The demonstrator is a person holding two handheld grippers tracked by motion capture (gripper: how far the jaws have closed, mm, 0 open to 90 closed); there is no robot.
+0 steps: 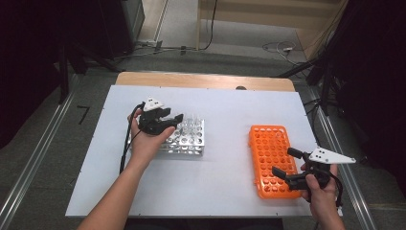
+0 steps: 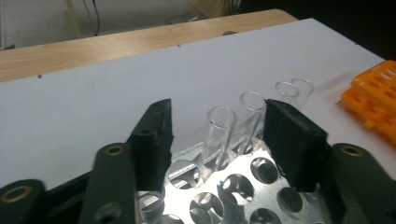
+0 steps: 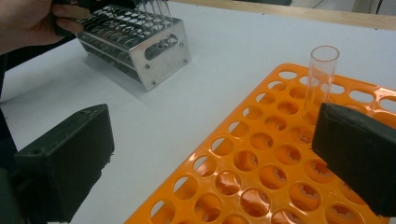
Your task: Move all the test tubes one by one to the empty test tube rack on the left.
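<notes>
A silver metal rack point(image 1: 191, 140) stands left of centre on the white board point(image 1: 225, 110). My left gripper point(image 1: 175, 122) hovers open at its left end. In the left gripper view the jaws point(image 2: 217, 112) straddle two upright clear glass tubes, the nearer tube point(image 2: 219, 135) and a second point(image 2: 251, 116); two more tubes point(image 2: 294, 89) stand farther along the metal rack point(image 2: 243, 186). An orange plastic rack point(image 1: 272, 158) lies on the right. My right gripper point(image 1: 282, 160) is open over its near right edge. One glass tube point(image 3: 322, 74) stands in the orange rack point(image 3: 252, 163) ahead of the right gripper point(image 3: 215, 121).
The board rests on a wooden table whose far edge point(image 1: 206, 79) shows behind it. Bare white surface point(image 1: 225, 163) separates the two racks. Metal rails point(image 1: 33, 163) run along both sides of the table. The left hand point(image 3: 28, 21) and metal rack point(image 3: 135, 39) show in the right gripper view.
</notes>
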